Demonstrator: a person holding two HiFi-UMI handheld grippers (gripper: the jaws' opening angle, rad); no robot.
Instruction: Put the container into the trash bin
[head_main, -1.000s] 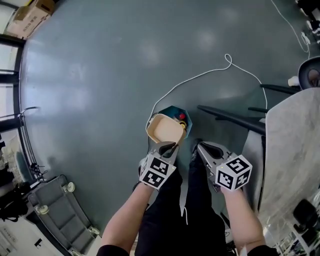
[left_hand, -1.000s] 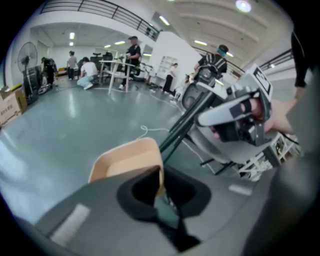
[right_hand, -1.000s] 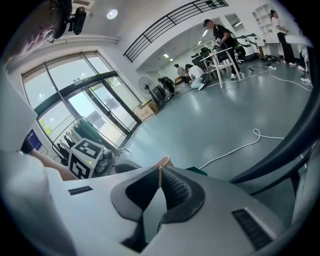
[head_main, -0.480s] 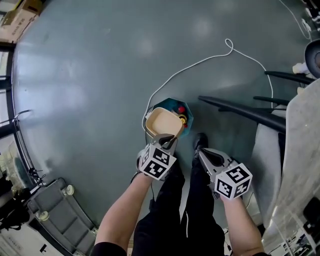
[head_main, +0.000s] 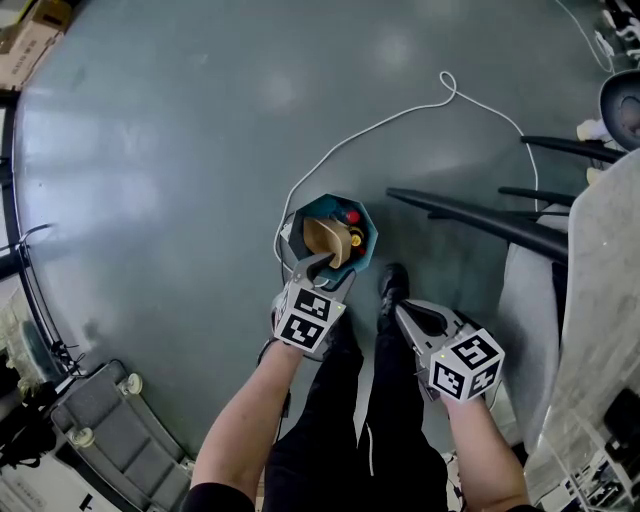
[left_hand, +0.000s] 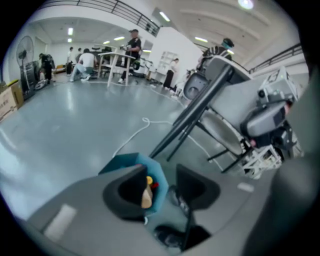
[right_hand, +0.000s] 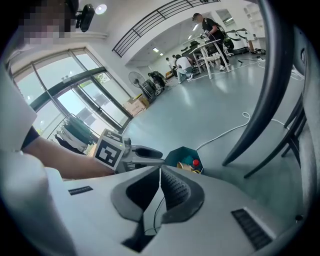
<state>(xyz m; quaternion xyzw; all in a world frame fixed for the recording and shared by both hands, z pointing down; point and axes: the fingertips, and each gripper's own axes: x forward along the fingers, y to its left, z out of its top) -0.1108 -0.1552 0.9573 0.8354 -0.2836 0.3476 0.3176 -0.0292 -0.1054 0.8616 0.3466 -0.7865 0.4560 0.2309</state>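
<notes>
A teal trash bin (head_main: 352, 258) stands on the grey floor just ahead of the person's feet. The beige container (head_main: 327, 240) lies tilted inside it, beside small red and yellow items. My left gripper (head_main: 326, 269) hovers at the bin's near rim. Its jaws are opening and nothing is between them. The left gripper view shows the bin (left_hand: 157, 181) and a sliver of the container (left_hand: 146, 198) through the gap of the left gripper (left_hand: 162, 187). My right gripper (head_main: 402, 311) hangs to the right of the bin, shut and empty. In the right gripper view the right gripper (right_hand: 160, 172) has its jaws together, with the bin (right_hand: 182, 155) beyond them.
A white cable (head_main: 400, 122) loops across the floor behind the bin. Black chair legs (head_main: 470, 215) and a grey-covered seat (head_main: 600, 300) stand at the right. A wheeled cart (head_main: 110, 430) sits bottom left. The person's shoe (head_main: 392, 285) is right beside the bin.
The container was held over the bin in the left gripper. Now it lies inside the bin and the left jaws have spread. Both grippers have come lower.
</notes>
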